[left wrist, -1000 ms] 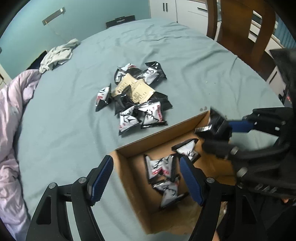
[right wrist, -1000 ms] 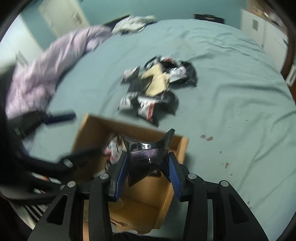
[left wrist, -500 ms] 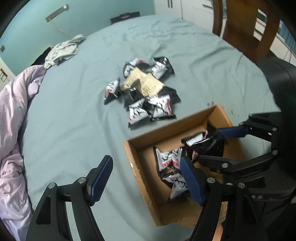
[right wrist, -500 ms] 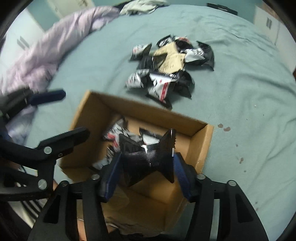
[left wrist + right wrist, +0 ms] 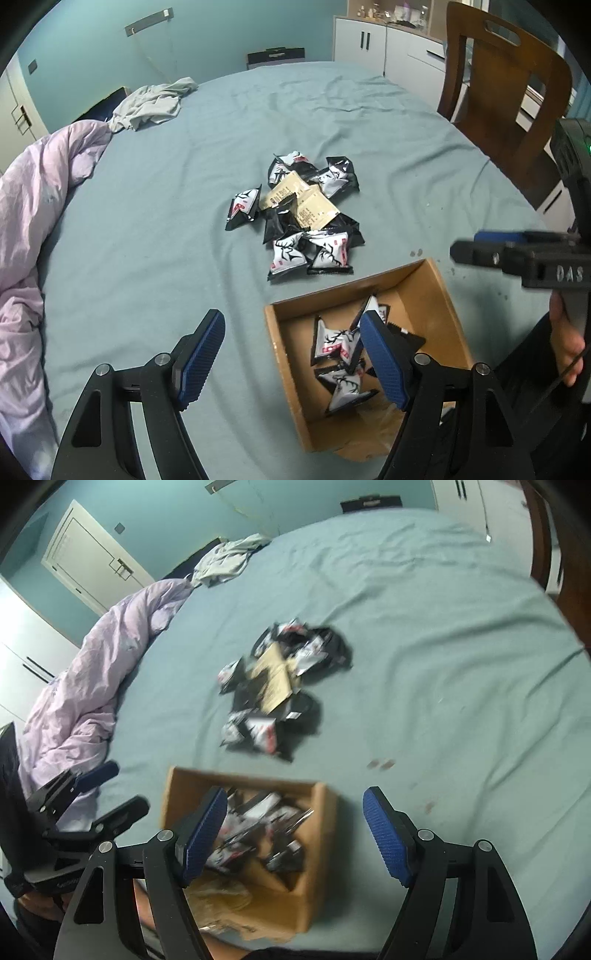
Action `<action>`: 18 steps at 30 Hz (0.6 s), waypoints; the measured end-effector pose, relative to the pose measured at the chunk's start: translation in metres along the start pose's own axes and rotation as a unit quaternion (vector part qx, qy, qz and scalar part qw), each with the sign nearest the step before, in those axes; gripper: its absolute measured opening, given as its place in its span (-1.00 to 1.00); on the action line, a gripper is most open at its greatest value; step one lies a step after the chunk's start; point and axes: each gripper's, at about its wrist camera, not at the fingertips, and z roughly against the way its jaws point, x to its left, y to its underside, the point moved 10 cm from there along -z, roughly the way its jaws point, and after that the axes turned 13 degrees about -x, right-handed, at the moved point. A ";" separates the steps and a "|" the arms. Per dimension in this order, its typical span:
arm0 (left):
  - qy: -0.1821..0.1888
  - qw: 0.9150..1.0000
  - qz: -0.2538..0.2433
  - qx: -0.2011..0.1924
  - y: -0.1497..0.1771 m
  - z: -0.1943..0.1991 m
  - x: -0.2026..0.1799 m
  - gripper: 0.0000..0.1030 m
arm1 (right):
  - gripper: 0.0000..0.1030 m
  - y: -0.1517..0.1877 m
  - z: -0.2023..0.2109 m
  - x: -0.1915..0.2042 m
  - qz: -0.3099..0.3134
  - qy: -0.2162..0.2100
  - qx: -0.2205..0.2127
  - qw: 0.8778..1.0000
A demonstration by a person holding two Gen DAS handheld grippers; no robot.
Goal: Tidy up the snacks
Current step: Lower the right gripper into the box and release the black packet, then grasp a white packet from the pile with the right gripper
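**A:** Going left to right in the left wrist view: where does everything sit?

**B:** The left gripper [image 5: 291,354] fills the lower left to centre, jaws wide, nothing between them. The pile of snack packets [image 5: 301,218] lies mid-frame on the blue-grey sheet [image 5: 147,240]. The cardboard box [image 5: 436,291] is lower right with a few packets [image 5: 334,341] already inside. The right gripper [image 5: 295,830] enters at the right edge; in its own view its jaws are opening and empty, hovering above the box.

**A:** How would those packets handle?

**B:** Light, I'd judge, puffy with air, in glossy film that looks slippery. The two tan sachets [image 5: 312,210] seem flatter and limper.

**A:** Where to grip?

**B:** Probably across a crimped end seam or the narrow waist of one on the pile's edge, like the loner at the left [image 5: 243,206]. Squeezing the puffed middle risks it squirting out, and the soft sheet gives underneath.
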 end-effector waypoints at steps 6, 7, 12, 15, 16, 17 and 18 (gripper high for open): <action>0.009 1.000 0.006 0.005 -0.002 -0.004 -0.002 0.48 | 0.48 -0.002 -0.010 -0.019 -0.016 0.039 0.000 0.999; 0.011 1.000 0.010 0.008 -0.002 -0.005 -0.002 0.48 | 0.48 -0.001 -0.017 -0.021 -0.029 0.038 0.009 0.999; 0.011 1.000 0.005 0.024 0.006 -0.013 -0.008 0.48 | 0.48 -0.012 -0.034 -0.024 -0.047 0.034 0.017 0.998; 0.014 1.000 -0.004 0.028 0.010 -0.017 -0.012 0.48 | 0.48 -0.021 -0.048 -0.029 -0.040 0.042 0.017 0.998; 0.017 0.999 -0.005 0.030 0.010 -0.018 -0.014 0.48 | 0.48 -0.023 -0.055 -0.031 -0.039 0.045 0.019 0.998; 0.019 0.999 -0.004 0.032 0.010 -0.019 -0.015 0.48 | 0.48 -0.024 -0.059 -0.032 -0.039 0.046 0.020 0.998; 0.023 0.999 -0.003 0.033 0.010 -0.021 -0.016 0.48 | 0.48 -0.025 -0.063 -0.033 -0.039 0.046 0.023 0.998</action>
